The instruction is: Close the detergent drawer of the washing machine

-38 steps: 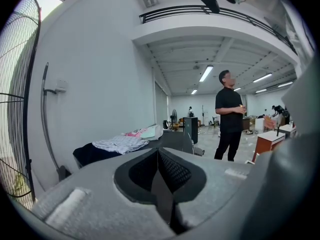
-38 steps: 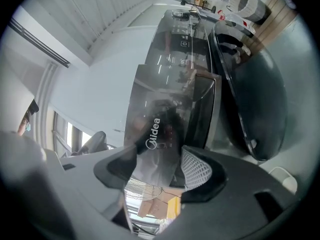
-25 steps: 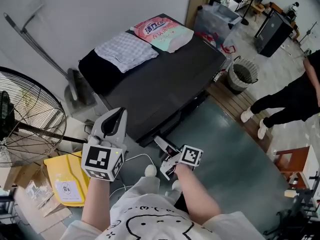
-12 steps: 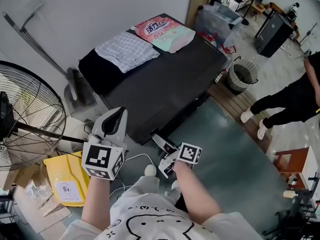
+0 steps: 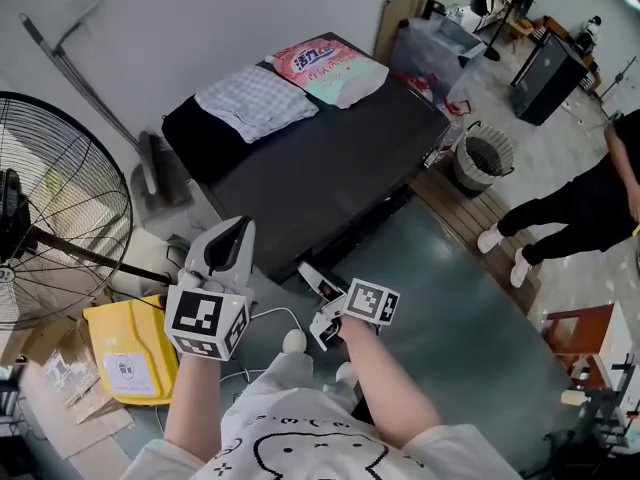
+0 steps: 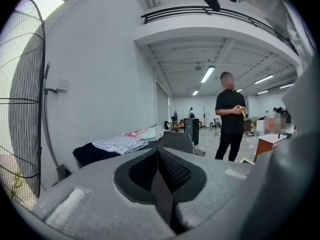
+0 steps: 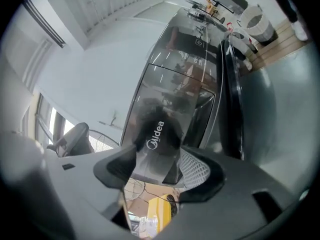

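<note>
At twelve o'clock our right gripper [image 5: 324, 320] clamps the detergent drawer [image 7: 156, 136], clear only in its own view; left gripper [image 5: 238, 228] closed; floor [image 5: 450, 288] open at three.

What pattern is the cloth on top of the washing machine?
The cloth: grey-white check; head view.

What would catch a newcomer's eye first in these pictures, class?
The dark washing machine fills the middle, a checked cloth and a pink detergent bag on top. At its front the right gripper has the pulled-out detergent drawer between its jaws; the left gripper is held up, shut, near a big fan.
</note>
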